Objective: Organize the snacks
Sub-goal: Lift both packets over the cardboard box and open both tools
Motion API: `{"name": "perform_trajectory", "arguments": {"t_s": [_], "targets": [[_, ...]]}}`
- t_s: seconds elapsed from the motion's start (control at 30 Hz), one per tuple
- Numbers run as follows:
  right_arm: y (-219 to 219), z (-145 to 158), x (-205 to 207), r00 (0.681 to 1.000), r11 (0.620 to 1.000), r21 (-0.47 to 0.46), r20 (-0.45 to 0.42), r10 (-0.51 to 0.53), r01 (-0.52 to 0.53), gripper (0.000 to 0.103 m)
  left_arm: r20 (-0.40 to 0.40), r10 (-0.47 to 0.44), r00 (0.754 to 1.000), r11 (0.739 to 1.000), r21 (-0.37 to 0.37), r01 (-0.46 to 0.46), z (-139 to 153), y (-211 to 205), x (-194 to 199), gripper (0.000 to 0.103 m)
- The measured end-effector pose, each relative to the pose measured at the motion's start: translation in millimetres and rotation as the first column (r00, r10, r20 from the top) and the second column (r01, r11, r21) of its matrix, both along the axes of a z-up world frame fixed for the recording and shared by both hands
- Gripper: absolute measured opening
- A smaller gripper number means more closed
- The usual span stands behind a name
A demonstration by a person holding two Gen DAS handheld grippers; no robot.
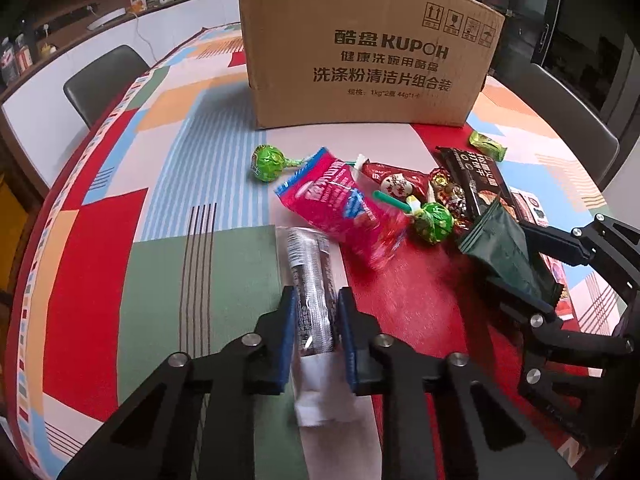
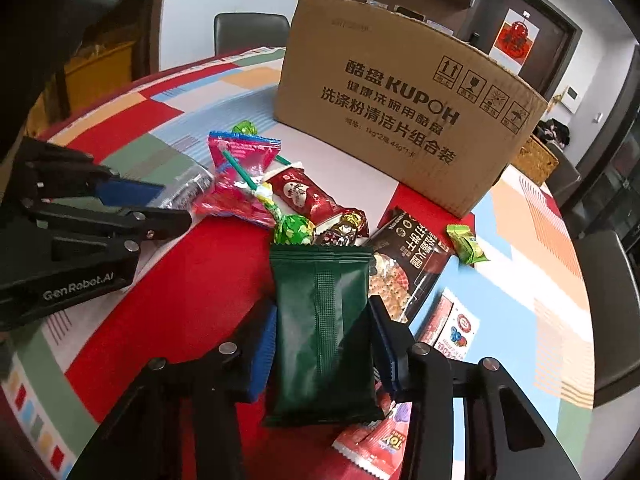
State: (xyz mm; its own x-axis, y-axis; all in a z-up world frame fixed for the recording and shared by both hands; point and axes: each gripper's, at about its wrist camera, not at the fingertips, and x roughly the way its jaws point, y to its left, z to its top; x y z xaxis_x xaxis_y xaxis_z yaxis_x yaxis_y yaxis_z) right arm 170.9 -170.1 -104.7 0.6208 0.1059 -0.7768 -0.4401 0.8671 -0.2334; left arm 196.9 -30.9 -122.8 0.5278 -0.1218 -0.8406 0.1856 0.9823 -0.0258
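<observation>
While left tongs (image 1: 318,312) clamp silver packet (image 1: 312,280), right tongs (image 2: 322,344) clamp green pouch (image 2: 322,320)

Even daylight, fisheye-warped dark edges

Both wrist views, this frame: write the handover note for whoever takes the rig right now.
Left gripper: fingers shut on the silver-and-black foil snack stick.
Right gripper: fingers shut on the dark green foil pouch.
On the colourful patchwork tablecloth: pink crinkled snack bag, two green-wrapped lollipops, red heart-print packet, black cracker pack, small green candy, more wrappers nearby.
Brown cardboard box stands behind the pile; its inside is not visible.
Done: two items gripped. Left: box them, then the rest.
</observation>
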Motion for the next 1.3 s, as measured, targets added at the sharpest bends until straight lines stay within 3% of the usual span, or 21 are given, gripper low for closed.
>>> {"name": "perform_trajectory", "arguments": {"t_s": [0.27, 0.73, 1.3], "targets": [[-1, 19, -8, 0.999, 0.998, 0.053, 0.018, -0.029, 0.028, 0.044, 0.028, -0.017, 0.999, 1.000, -0.012, 0.018, 15, -1, -17, 0.019], [-10, 59, -21, 0.992, 0.989, 0.126, 0.081, -0.092, 0.081, 0.044, 0.172, -0.036, 0.984, 0.999, -0.032, 0.042, 70, 1, -40, 0.019], [-26, 134, 24, 0.952, 0.969, 0.217, 0.254, -0.172, 0.117, 0.044, 0.392, -0.013, 0.920, 0.997, -0.063, 0.040, 155, 2, 2, 0.019]]}}
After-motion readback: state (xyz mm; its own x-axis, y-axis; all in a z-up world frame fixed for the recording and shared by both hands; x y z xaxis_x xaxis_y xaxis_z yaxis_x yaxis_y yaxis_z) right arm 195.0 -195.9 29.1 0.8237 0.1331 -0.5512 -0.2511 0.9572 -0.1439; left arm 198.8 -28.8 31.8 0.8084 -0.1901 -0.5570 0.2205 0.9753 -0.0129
